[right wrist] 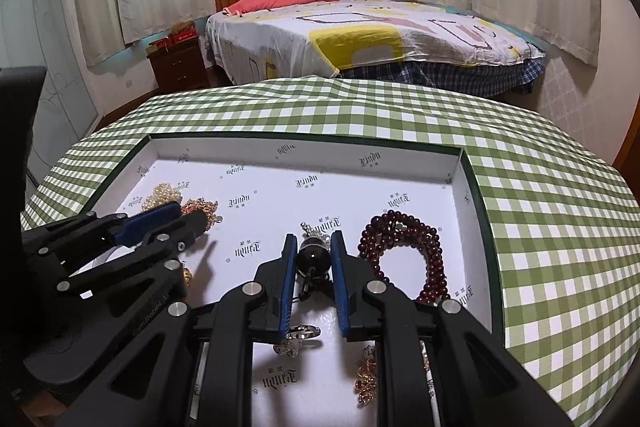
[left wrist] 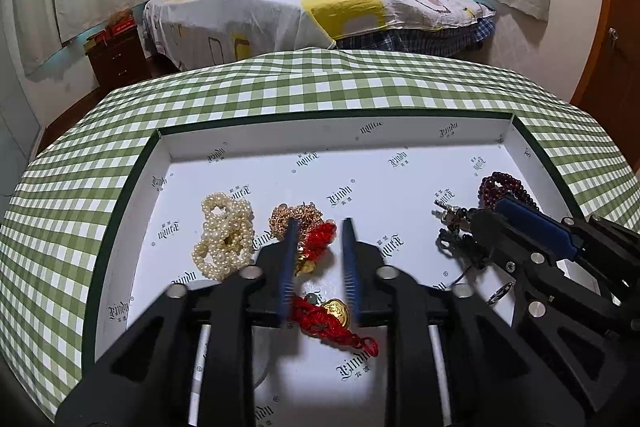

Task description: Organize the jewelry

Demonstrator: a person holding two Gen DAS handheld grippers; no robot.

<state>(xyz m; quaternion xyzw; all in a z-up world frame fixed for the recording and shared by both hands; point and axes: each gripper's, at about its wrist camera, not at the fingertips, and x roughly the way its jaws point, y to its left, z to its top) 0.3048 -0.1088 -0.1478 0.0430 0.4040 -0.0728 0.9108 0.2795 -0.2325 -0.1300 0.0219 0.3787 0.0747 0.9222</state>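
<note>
A shallow white box (left wrist: pixel 360 131) (right wrist: pixel 304 147) with a dark green rim holds the jewelry. My left gripper (left wrist: pixel 320 223) is open and empty, its fingers astride a red knotted cord with gold charms (left wrist: pixel 320 247); a gold chain pile (left wrist: pixel 296 215) and a pearl strand (left wrist: pixel 224 231) lie to its left. A second red cord with a gold charm (left wrist: pixel 332 319) lies under it. My right gripper (right wrist: pixel 314 239) is shut on a dark bead pendant (right wrist: pixel 314 259). A dark red bead bracelet (right wrist: pixel 404 247) (left wrist: pixel 504 187) lies to its right.
The box sits on a table with a green checked cloth (left wrist: pixel 320 83) (right wrist: pixel 520 187). A silver ring piece (right wrist: pixel 300 333) and amber beads (right wrist: pixel 366 375) lie near my right gripper's base. A bed (left wrist: pixel 312 11) and a nightstand (left wrist: pixel 116 57) stand beyond the table.
</note>
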